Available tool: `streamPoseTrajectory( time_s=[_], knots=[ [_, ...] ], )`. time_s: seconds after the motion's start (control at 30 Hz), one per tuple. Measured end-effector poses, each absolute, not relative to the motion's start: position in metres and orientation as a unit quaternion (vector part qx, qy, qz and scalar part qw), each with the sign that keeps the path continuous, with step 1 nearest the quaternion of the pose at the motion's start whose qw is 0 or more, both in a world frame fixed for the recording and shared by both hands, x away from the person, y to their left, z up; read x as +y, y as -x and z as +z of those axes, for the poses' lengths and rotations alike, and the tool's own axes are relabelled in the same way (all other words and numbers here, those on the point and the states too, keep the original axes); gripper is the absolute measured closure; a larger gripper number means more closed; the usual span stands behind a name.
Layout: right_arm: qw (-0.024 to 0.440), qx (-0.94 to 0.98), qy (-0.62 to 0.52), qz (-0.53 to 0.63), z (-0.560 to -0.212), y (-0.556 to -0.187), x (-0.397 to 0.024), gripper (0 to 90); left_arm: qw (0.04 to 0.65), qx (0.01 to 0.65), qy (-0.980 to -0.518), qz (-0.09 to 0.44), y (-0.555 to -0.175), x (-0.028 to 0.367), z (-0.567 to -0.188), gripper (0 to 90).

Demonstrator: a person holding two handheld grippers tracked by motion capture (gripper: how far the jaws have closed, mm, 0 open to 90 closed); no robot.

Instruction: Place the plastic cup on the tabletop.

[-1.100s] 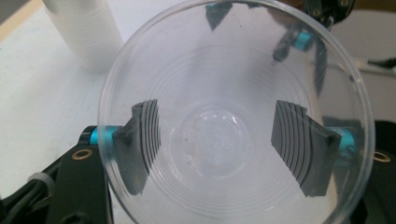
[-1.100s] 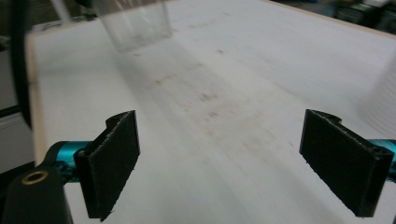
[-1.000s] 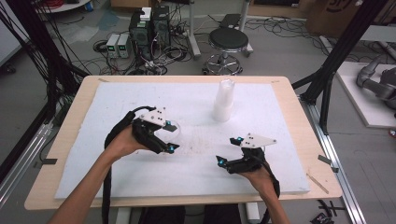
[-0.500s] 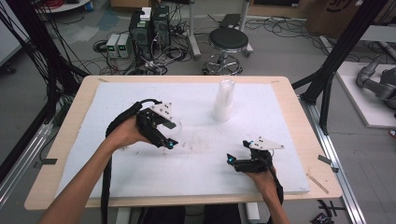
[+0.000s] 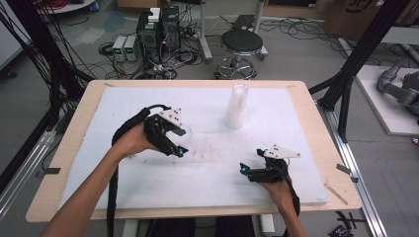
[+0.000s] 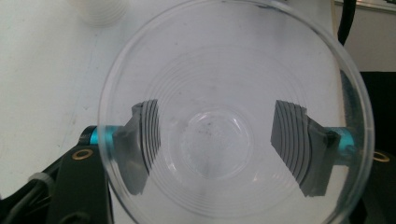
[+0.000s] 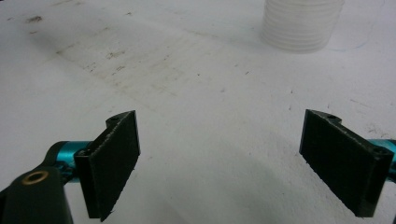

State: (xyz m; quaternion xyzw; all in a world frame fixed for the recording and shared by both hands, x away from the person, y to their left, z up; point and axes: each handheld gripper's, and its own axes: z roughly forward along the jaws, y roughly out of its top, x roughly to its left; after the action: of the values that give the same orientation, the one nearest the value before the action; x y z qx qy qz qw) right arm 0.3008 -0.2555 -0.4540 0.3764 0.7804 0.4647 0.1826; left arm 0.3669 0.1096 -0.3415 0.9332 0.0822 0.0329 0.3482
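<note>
Left gripper (image 5: 179,143): held over the left middle of the sheet; jaws set either side of a clear cup (image 6: 236,112), pads pressed on its wall, so it is clamped on the cup
Cup: in the left gripper, over the sheet (image 5: 207,168), left of centre; in the high view a faint clear shape at the jaw tips (image 5: 184,139); whether it rests on the sheet or is lifted off it I cannot tell
Cup, pointing: mouth toward the left gripper's camera, base away, toward the sheet; long axis runs along the gripper's line of sight; the left gripper view looks straight down the inside to the round bottom
Stack (image 5: 237,106): white cups nested, upright, at the far middle of the sheet, well apart from both grippers; its foot shows at the top of the right gripper view (image 7: 301,23)
Right gripper (image 5: 251,164): low over the near right of the sheet; jaws wide apart, nothing between them but bare, scuffed sheet
Step, as I judge it: one cup gripped and carried clear of the stack; setting down not yet done
Next move, as I judge it: a light, steady squeeze, since the thin wall will buckle; bring the base flat to the sheet before the pads let go; right gripper free to steady
</note>
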Motion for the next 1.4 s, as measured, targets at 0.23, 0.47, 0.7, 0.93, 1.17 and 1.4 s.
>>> streamPoseTrajectory(
  time_s=[0.23, 0.47, 0.7, 0.93, 1.17, 1.4],
  knots=[
    [0.183, 0.78, -0.376, 0.466, -0.454, -0.301, -0.256, 12.2, 0.344, 0.083, -0.935, 0.037, -0.369, 0.106, -0.344, 32.5],
    [0.183, 0.781, -0.375, 0.464, -0.454, -0.301, -0.255, 12.2, 0.332, 0.099, -0.938, 0.037, -0.378, 0.094, -0.36, 32.5],
    [0.179, 0.781, -0.375, 0.467, -0.454, -0.301, -0.256, 12.2, 0.322, 0.109, -0.939, 0.047, -0.386, 0.077, -0.374, 32.6],
    [0.175, 0.78, -0.376, 0.468, -0.454, -0.301, -0.257, 12.3, 0.324, 0.131, -0.935, 0.056, -0.388, 0.07, -0.387, 33.0],
    [0.174, 0.782, -0.375, 0.467, -0.454, -0.302, -0.256, 12.3, 0.316, 0.134, -0.937, 0.062, -0.388, 0.067, -0.402, 33.0],
    [0.172, 0.781, -0.376, 0.468, -0.455, -0.302, -0.257, 12.3, 0.322, 0.142, -0.934, 0.056, -0.388, 0.065, -0.414, 35.1]
  ],
)
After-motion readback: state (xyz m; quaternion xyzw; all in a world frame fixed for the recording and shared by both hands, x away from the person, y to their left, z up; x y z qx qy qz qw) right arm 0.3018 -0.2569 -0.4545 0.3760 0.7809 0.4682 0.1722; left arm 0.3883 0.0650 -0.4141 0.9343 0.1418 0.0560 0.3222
